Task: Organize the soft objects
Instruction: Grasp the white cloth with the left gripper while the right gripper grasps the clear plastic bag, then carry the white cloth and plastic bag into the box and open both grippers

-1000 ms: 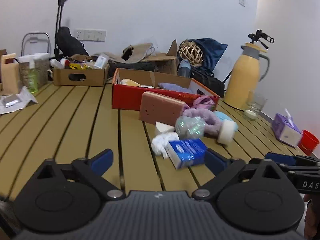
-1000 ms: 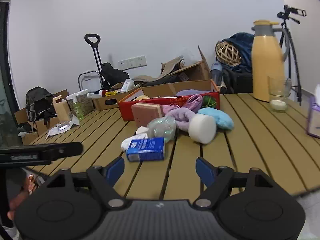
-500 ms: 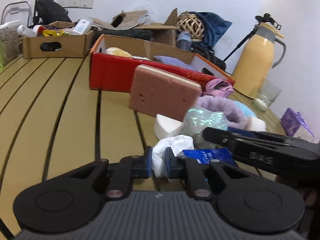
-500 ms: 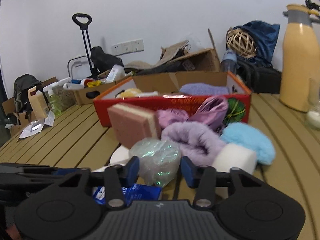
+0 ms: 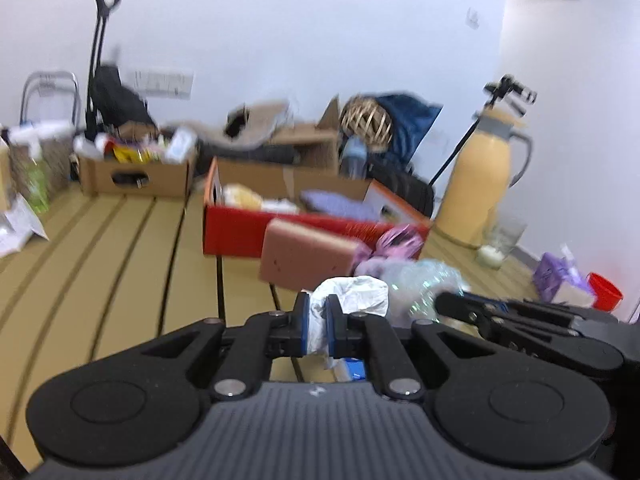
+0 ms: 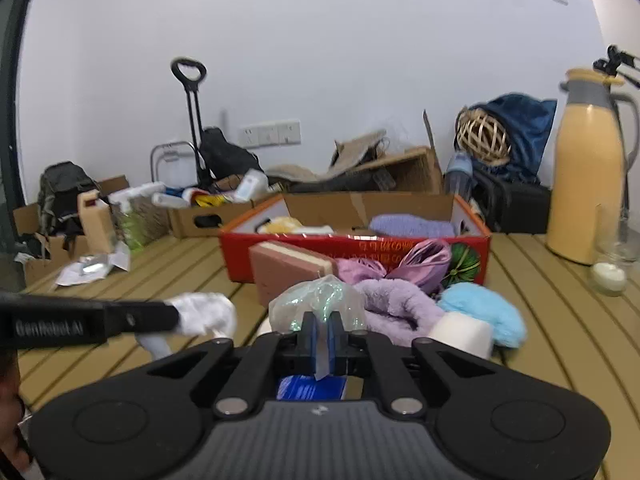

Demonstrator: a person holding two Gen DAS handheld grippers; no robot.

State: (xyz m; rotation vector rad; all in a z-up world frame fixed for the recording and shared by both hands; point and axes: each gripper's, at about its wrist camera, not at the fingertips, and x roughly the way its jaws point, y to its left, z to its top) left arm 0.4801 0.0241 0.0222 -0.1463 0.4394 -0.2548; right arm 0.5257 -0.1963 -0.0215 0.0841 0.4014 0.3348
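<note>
At nine o'clock on the slatted wooden surface (image 6: pixel 560 320), an open brown cardboard box (image 5: pixel 136 174) holds a jumble of small bottles and packets, too blurred to name. Beside it, toward twelve o'clock, the red cardboard box (image 6: pixel 356 246) holds a pale yellow soft thing (image 6: pixel 280 224) at its left end and a lavender knitted cloth (image 6: pixel 412 225) at its right (its long axis runs along the box). Gold characters run across the red front wall, too small to read, next to a printed watermelon.

The left gripper (image 5: pixel 317 322) has its fingers clenched on a crumpled white cloth (image 5: pixel 352 294), which bulges up and to the right of the blue pads; the gripper's side reads "GenRobot.AI" in the right wrist view. The right gripper (image 6: pixel 320 338) has its fingers pinched on the neck of an iridescent clear plastic bag (image 6: pixel 320 300), whose bulk stands up above them.

In front of the red box lie a pink sponge block (image 6: pixel 288 270), tilted, a shiny purple satin pouch (image 6: pixel 424 262), a lilac fluffy cloth (image 6: pixel 396 306), a light blue fluffy cloth (image 6: pixel 484 314) and a white foam roll (image 6: pixel 460 334). A blue packet (image 6: pixel 308 388) lies under the right gripper.

At two o'clock stand a yellow thermos jug (image 6: pixel 588 184) and a glass (image 6: pixel 612 264).
</note>
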